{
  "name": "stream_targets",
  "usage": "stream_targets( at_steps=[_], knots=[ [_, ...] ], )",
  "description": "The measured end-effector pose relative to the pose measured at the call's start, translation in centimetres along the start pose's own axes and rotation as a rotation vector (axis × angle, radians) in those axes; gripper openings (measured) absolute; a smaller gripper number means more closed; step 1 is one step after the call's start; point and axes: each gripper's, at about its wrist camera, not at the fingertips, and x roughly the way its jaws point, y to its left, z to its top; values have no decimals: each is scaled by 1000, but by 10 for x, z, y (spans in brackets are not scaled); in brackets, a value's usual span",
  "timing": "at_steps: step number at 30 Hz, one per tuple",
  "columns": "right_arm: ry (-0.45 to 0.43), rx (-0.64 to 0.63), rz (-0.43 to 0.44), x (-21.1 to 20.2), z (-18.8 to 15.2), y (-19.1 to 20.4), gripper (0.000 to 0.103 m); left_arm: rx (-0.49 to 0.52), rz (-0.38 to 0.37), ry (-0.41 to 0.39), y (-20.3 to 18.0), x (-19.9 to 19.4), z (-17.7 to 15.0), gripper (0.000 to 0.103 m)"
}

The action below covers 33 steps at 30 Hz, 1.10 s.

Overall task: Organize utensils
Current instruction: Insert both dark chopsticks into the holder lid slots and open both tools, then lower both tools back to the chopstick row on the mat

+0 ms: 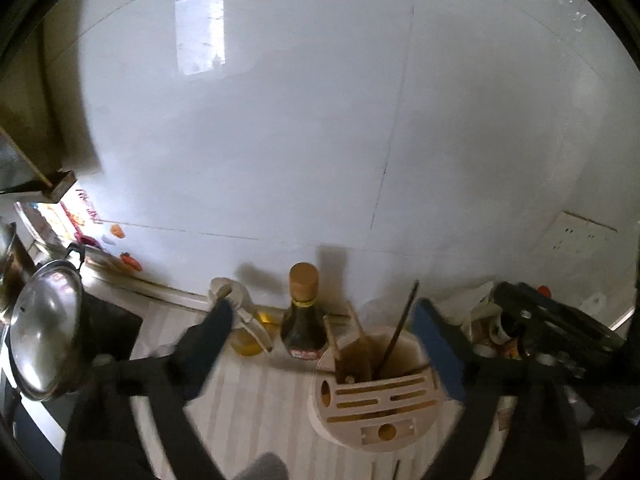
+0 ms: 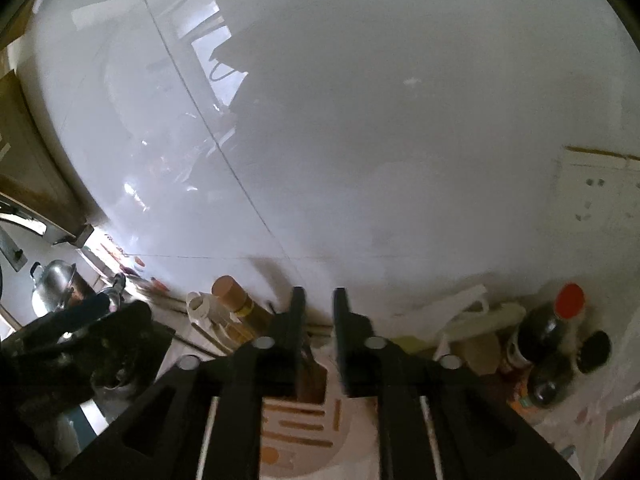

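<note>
Here the left tongs [image 1: 324, 326] stand wide apart above a pale utensil holder [image 1: 376, 404] that sits on the striped worktop [image 1: 256, 404]. The holder has a slotted knife-block top toward the camera and an open well behind it, and a thin dark stick [image 1: 398, 330] leans out of that well, between the two fingers but touching neither. Other brownish utensils in the well are too blurred to name.

Just behind the holder, against the white tiled wall [image 1: 304, 120], stands a dark sauce bottle [image 1: 303, 318] with a tan cap, and just left of it an oil bottle [image 1: 245, 322] with a pale pouring top, partly hidden by the left finger. A steel pot with a shiny lid [image 1: 46, 332] sits at the far left. At the right edge of the left wrist view the other gripper's black body shows beside a clutter of small jars.

In the right wrist view the right tongs [image 2: 319, 304] have their fingers a narrow gap apart with nothing between them, hanging over the same holder [image 2: 296, 428], whose slotted top shows between the gripper's arms. To the right stand a dark bottle with a red cap [image 2: 554, 320], a second dark bottle with a black cap, and a white plastic bag [image 2: 472, 312]. A wall socket [image 2: 592, 196] sits above them.
</note>
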Motion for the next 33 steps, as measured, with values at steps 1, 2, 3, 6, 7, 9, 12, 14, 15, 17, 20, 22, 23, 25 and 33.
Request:
stream_targets(
  at_steps=[1, 2, 3, 6, 7, 9, 12, 14, 15, 17, 20, 22, 23, 25, 33],
  knots=[
    [-1, 5, -6, -7, -4, -4, 43, 3, 14, -8, 0, -1, -5, 103],
    [-1, 7, -18, -10, -6, -6, 50, 5, 26, -12, 1, -3, -9, 103],
    [-1, 11, -39, -17, -10, -11, 63, 4, 37, -11, 1, -5, -18, 103],
    [6, 33, -74, -39, -27, -30, 79, -7, 39, 10, 2, -7, -39, 103],
    [9, 44, -85, -45, -35, -37, 82, -7, 36, 16, 1, -7, -47, 103],
    [30, 62, -114, -55, -53, -50, 86, -5, 44, 40, -2, -6, -69, 103],
    [73, 86, -154, -64, -85, -71, 86, 22, 57, 76, -8, 2, -100, 103],
    [120, 82, -189, -66, -114, -85, 86, 54, 80, 107, -17, 9, -125, 103],
    [133, 81, -200, -65, -125, -90, 86, 63, 90, 131, -19, 14, -137, 103],
    [153, 90, -222, -64, -152, -103, 86, 80, 110, 185, -25, 27, -164, 103],
    [219, 112, -249, -57, -192, -126, 86, 100, 127, 257, -33, 43, -196, 103],
    [273, 130, -264, -48, -218, -140, 86, 109, 130, 306, -37, 57, -217, 103],
    [296, 136, -271, -44, -229, -146, 86, 116, 127, 329, -40, 64, -226, 102],
    [356, 146, -298, -35, -248, -160, 79, 133, 117, 389, -48, 80, -247, 100],
    [537, 144, -333, -3, -296, -184, 48, 180, 63, 573, -73, 127, -297, 70]
  ],
)
